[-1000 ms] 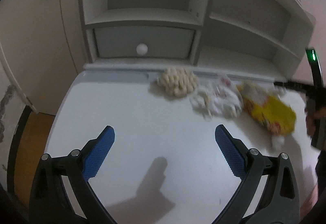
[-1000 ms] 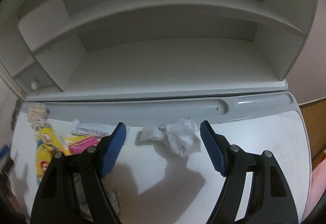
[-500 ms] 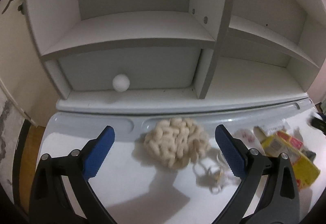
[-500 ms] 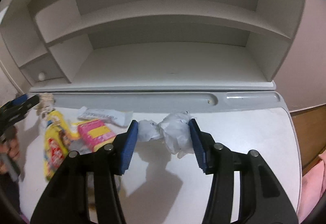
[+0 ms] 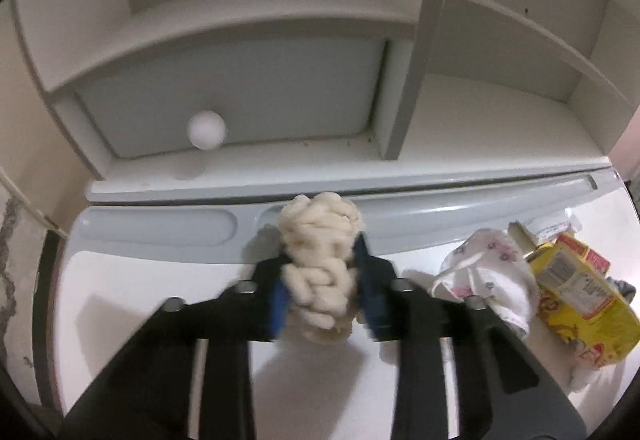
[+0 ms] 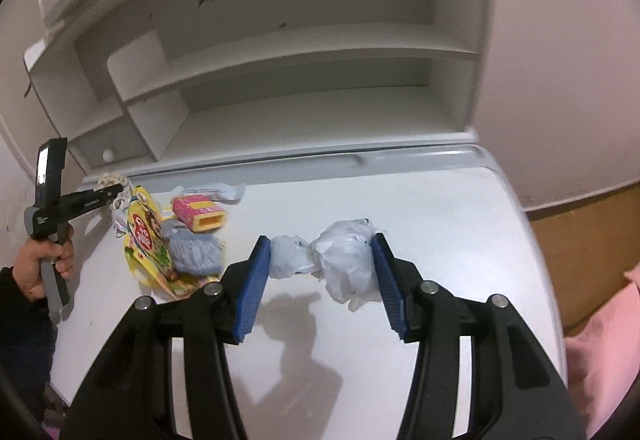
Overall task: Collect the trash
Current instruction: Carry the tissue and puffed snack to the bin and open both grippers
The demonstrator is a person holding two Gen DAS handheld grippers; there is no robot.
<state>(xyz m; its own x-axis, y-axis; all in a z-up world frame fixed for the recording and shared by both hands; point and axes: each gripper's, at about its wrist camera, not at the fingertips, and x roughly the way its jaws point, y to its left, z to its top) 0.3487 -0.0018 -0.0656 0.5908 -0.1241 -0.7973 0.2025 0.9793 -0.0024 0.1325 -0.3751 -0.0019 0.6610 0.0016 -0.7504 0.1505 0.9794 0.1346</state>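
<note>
Trash in hand: the left claw (image 5: pixel 320 280), jaws just closing, pinches a cream knotted bundle (image 5: pixel 320 264) on the white surface (image 5: pixel 140 304), the right claw (image 6: pixel 320 272) clamps crumpled plastic (image 6: pixel 344 264) above it; likely next, binning both.

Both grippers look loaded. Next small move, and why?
Probably lift both straight up off the desk. The left gripper has just closed, and its blue pads squeeze the cream knitted bundle, which sits near the desk's back ledge. The right gripper clamps the crumpled white plastic bag at both ends. No bin shows in either view, so clear the surface first.
</note>
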